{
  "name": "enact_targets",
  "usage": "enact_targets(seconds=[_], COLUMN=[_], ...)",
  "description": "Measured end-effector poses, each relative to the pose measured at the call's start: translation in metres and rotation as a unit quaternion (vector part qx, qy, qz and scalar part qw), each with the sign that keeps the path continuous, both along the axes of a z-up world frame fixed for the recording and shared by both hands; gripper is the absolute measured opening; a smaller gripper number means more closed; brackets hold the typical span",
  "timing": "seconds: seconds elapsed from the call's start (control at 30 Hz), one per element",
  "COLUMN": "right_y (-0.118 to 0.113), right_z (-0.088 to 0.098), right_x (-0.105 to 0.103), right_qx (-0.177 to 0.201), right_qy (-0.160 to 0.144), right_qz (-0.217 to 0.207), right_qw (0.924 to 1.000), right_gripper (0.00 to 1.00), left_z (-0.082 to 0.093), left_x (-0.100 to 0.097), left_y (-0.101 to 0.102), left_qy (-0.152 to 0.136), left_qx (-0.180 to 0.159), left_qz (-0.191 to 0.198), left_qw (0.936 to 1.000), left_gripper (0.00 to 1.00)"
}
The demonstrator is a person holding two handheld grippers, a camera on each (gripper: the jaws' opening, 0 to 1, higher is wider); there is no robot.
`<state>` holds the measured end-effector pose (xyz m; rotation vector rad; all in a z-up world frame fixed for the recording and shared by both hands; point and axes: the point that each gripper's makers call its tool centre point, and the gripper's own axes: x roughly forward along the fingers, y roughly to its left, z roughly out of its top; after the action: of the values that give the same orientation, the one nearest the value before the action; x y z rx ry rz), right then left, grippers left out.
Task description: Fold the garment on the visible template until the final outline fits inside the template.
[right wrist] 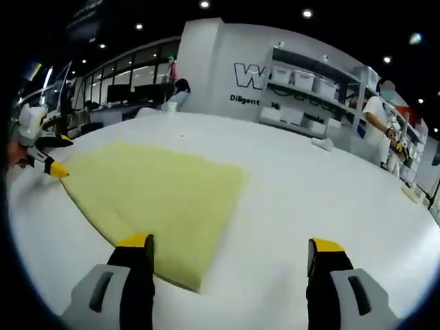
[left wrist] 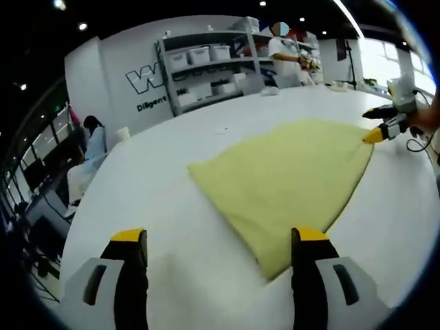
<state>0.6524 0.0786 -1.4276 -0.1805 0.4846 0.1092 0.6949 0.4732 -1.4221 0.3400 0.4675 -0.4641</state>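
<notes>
Yellow cloth (left wrist: 289, 185) lies flat on the big white table (left wrist: 172, 220), folded into a neat shape with pointy corners. On the left side, the left gripper (left wrist: 220, 235) hangs just over the table. Its jaws are wide open and hold nothing. One corner of the cloth pokes in between them, near the jaw on the right. On the other side, the right gripper (right wrist: 230, 242) sits by another corner. Its jaws are wide open too, and they hold nothing.

I think this is the spot between two folds. Next, each gripper needs to close on its corner, lift it, and lay it over to make the cloth smaller. I cannot see any marked outline on the table to check the fit.

The table is smooth and shiny. Far off on the left, a person (left wrist: 93, 137) sits. Then comes a white wall with big letters (left wrist: 148, 79), then shelves (left wrist: 206, 69) with white boxes. On the right, another person (left wrist: 285, 58) stands.
</notes>
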Motion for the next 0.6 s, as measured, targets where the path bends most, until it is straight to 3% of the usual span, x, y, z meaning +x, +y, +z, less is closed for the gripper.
enact_targets(seconds=[0.33,0.6], right_y=[-0.028,-0.03], right_z=[-0.002,-0.001], right_x=[-0.01,-0.012], right_qx=[0.003,-0.006], right_qy=[0.008,0.009], right_qz=[-0.033,-0.025], right_qw=[0.9994,0.9996], right_gripper=[0.9,0.89], left_z=[0.001,0.002], left_x=[-0.003,-0.006], left_y=[0.013,0.022], left_qy=[0.0,0.0], left_qx=[0.005,0.013], left_qz=[0.011,0.017], left_qw=[0.9999,0.9998], left_gripper=[0.83,0.82])
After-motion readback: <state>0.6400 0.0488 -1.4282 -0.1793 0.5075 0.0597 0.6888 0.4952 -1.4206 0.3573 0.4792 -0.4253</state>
